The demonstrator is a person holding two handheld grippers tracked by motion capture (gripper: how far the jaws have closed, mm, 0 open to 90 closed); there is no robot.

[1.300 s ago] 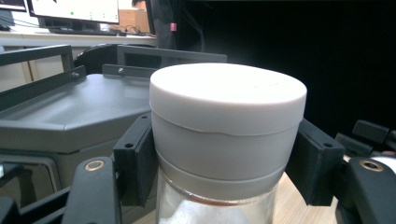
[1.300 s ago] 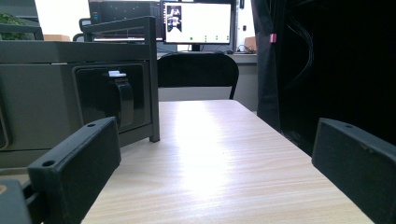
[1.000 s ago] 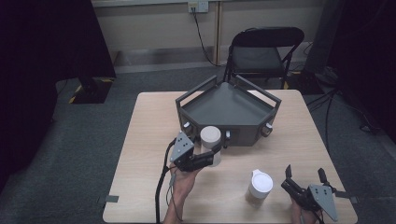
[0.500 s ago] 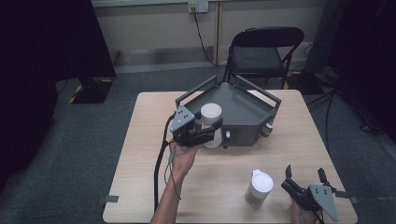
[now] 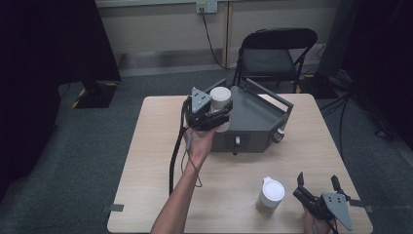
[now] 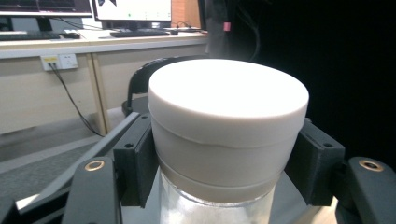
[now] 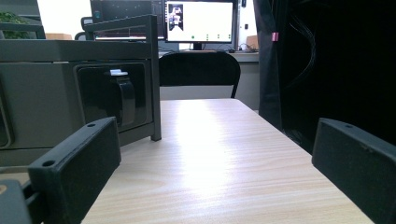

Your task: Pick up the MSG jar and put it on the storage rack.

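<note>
Partly hidden by left gripper (image 5: 214,117) clamped around it, white-lidded jar (image 6: 228,135); right gripper (image 5: 316,184) spread wide, empty.

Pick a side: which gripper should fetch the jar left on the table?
Right. The right gripper sits open beside the jar on the table; the left gripper is shut on another jar over the grey box.
</note>
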